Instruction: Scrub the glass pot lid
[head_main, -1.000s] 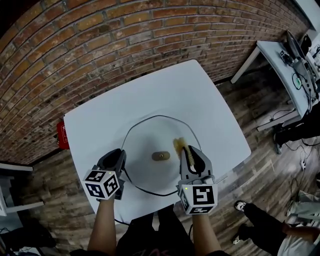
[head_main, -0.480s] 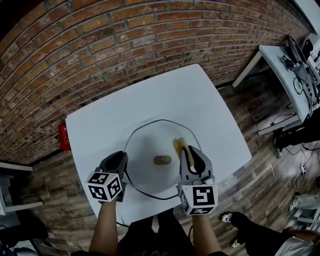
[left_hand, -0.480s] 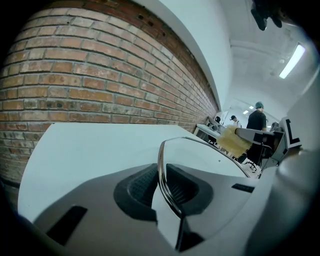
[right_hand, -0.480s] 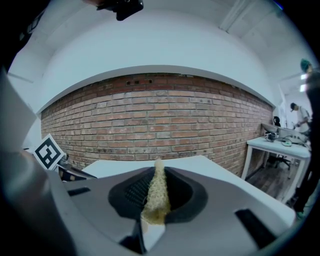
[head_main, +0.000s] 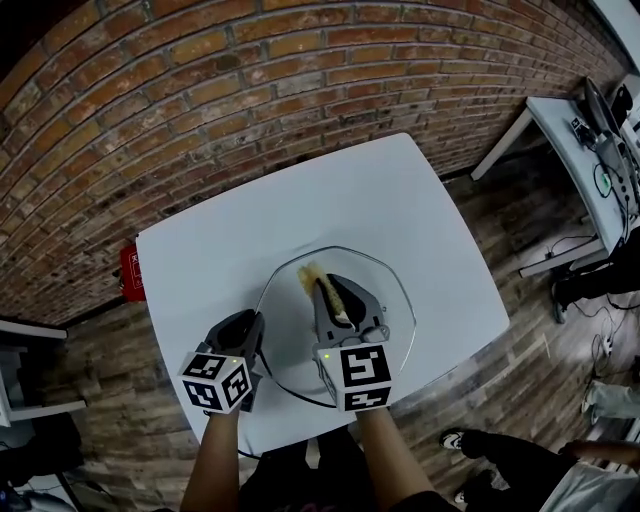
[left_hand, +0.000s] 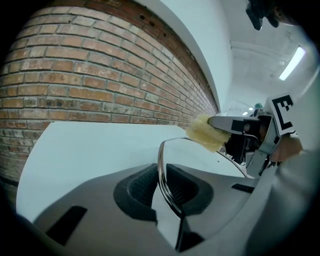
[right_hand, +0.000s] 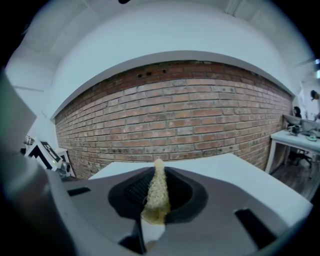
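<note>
Glass lid (head_main: 392, 300) lies on the white bench (head_main: 300, 205). Left tool (head_main: 252, 328), jaws having just been closing, clamps the lid's near-left rim; right tool (head_main: 328, 295) grips a yellow sponge (head_main: 308, 274) (tip protruding) over the lid's far-left part

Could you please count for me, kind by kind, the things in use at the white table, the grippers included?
glass pot lid: 1
yellow sponge: 1
grippers: 2 (left gripper, right gripper)
Total: 4
</note>
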